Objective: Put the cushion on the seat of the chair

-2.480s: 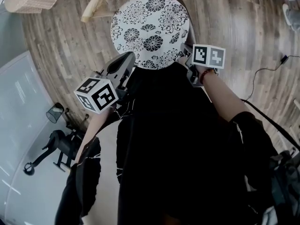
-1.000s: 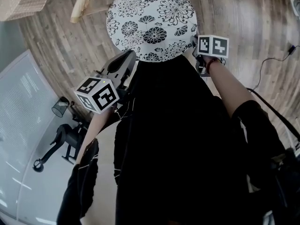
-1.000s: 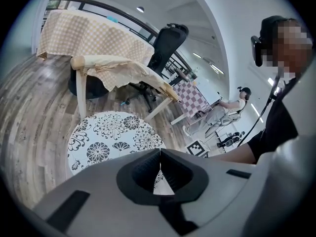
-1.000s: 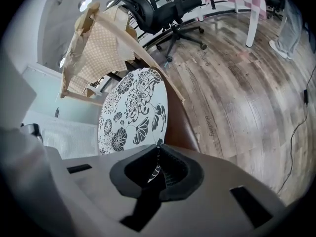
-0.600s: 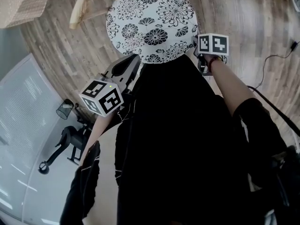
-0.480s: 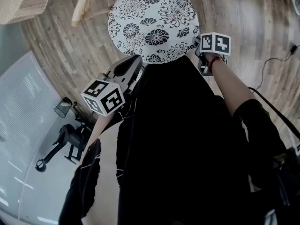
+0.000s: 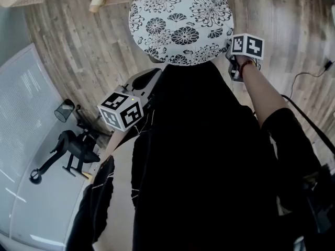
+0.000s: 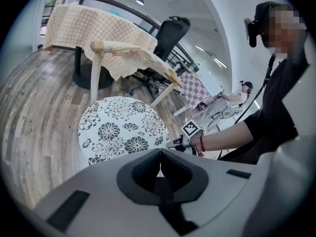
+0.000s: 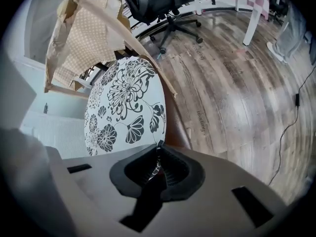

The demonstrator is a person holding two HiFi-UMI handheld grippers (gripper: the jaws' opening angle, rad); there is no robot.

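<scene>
Right gripper jaws pinch the cushion edge, seemingly over a chair seat; left gripper jaws closed, empty.

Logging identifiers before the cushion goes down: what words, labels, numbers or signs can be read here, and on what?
No text reads clearly.
On the brown wooden plank floor: short dark print, too small and warped to read.
On the marker cubes of the left gripper and right gripper: black-and-white square patterns, no letters.
On the round white cushion with black flowers: no lettering.
</scene>
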